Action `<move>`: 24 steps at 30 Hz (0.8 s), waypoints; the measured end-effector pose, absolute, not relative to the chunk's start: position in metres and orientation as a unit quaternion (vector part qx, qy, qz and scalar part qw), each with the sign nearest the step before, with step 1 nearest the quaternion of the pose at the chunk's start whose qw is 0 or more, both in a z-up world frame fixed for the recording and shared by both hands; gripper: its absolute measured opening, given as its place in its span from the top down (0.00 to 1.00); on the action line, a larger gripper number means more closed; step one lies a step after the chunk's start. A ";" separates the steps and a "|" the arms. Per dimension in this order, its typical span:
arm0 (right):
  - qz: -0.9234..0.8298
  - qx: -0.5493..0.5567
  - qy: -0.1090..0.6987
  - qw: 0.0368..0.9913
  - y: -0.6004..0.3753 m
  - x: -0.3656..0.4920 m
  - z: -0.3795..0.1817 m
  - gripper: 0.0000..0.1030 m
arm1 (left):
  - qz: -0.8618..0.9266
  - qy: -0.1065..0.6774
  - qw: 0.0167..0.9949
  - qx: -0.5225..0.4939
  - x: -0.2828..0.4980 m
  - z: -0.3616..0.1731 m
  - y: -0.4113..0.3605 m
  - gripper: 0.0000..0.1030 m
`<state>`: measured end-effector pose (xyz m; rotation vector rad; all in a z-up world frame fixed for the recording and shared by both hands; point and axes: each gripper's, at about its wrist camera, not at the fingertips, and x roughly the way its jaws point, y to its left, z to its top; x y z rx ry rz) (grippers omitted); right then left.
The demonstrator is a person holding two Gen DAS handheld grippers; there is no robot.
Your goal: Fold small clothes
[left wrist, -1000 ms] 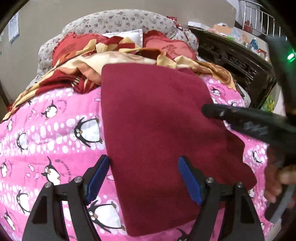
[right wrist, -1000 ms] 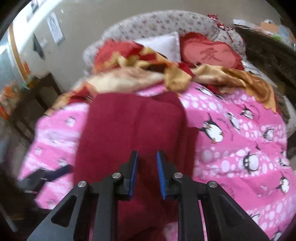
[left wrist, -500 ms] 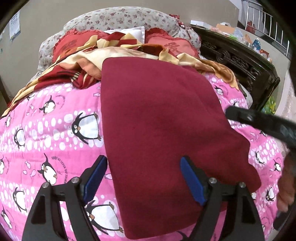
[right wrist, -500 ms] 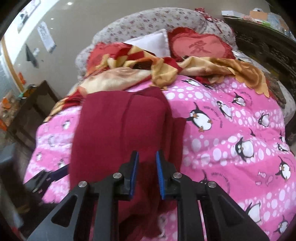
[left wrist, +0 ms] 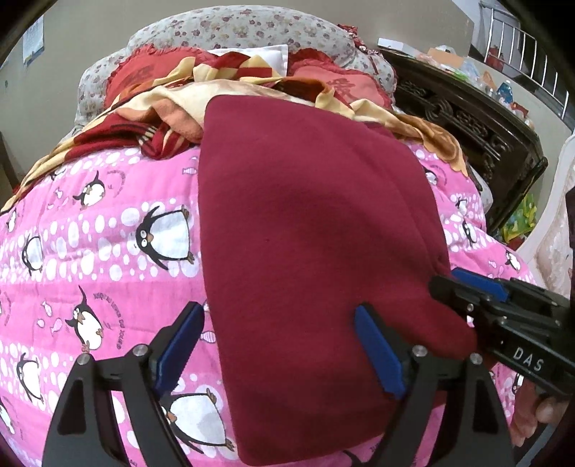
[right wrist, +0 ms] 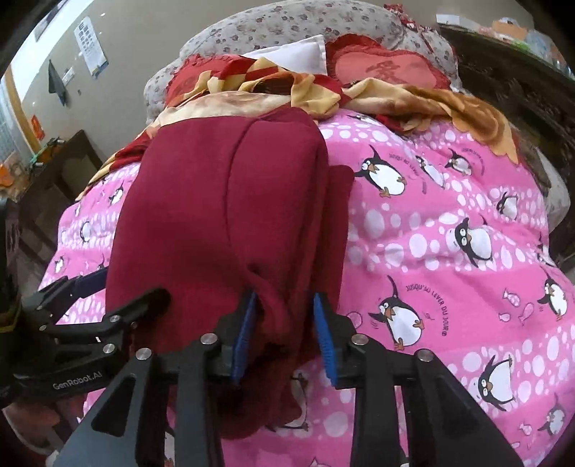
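Blue-padded fingers (left wrist: 183,345) of the left gripper (left wrist: 284,345) stand spread wide and are opening further, straddling the near left edge of the dark red garment (left wrist: 309,230) without pinching it: one pad sits over the pink penguin quilt (left wrist: 72,258) just beside the cloth's edge, the other over the cloth itself. On the right gripper (right wrist: 285,334) the jaws are parting too, and a bunched fold of the same garment lies between its blue pads (right wrist: 244,334), which no longer press it. The garment lies folded lengthwise on the quilt, a long rectangle running from the near edge of the bed up to a rumpled red-and-gold blanket (left wrist: 172,104) at the head, with a seam line running down it in the right wrist view and layered edges stacked along its right side. Each gripper shows in the other's camera: white letters "DAS" are readable on the black body of the right one, and "GenRobot.AI" on the left one. Printed beside several penguins on the quilt is "JUSQU'AU LEVER DU JOUR". A red heart-shaped cushion (right wrist: 388,68) with an embroidered Chinese character rests against a floral headboard (left wrist: 244,28). Fingertips of the person's hand (left wrist: 539,413) show under the right gripper's handle. A paper sheet on the far wall is too small to read.
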<state>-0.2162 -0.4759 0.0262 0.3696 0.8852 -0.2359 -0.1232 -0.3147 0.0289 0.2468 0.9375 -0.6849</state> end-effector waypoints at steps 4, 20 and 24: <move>-0.112 0.189 0.424 0.879 -0.480 -0.218 0.024 0.47 | -0.324 0.444 0.828 0.112 -0.123 0.030 -0.313 0.13; -0.043 0.328 0.345 0.878 -0.528 -0.198 0.008 0.14 | -0.365 0.512 0.777 -0.019 -0.074 0.021 -0.290 0.07; -0.027 0.350 0.342 0.872 -0.530 -0.188 -0.002 0.10 | -0.372 0.528 0.763 -0.039 -0.063 0.005 -0.296 0.01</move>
